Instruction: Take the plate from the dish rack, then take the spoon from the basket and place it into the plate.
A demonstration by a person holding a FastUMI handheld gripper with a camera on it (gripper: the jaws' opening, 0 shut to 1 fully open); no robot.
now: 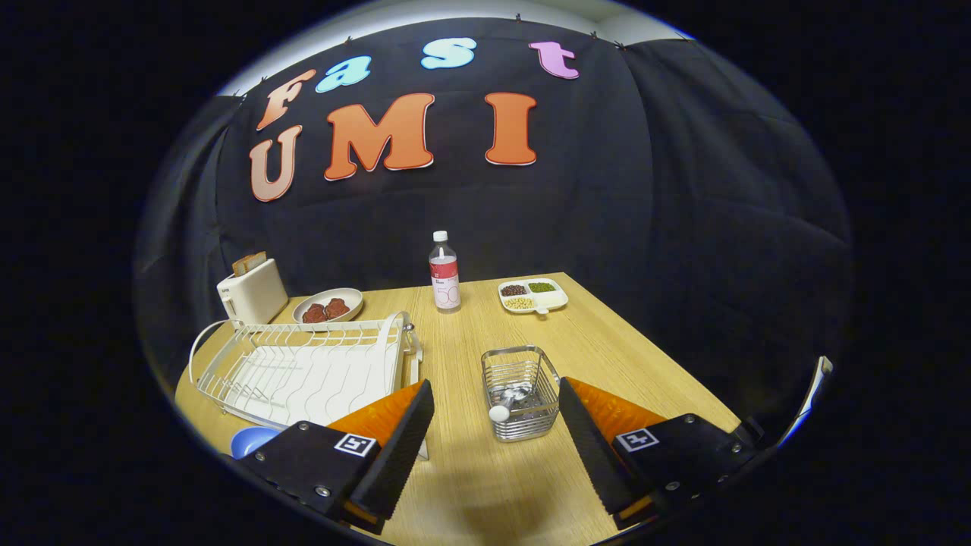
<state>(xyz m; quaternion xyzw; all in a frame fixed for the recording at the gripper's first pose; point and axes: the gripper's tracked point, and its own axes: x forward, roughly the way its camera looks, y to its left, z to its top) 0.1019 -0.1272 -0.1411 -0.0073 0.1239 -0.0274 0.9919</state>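
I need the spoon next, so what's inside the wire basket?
The wire basket, just ahead of the open gripper, holds a spoon, its white end against the near wall. The wires hide part of it, so anything else inside can't be ruled out.

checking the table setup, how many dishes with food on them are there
2. A round plate with dark red pieces sits between the toaster and the bottle, behind the dish rack. A divided tray of beans sits right of the bottle. The tongs are open.

The gripper (497,440) fingers (394,447) spread wide, holding nothing.
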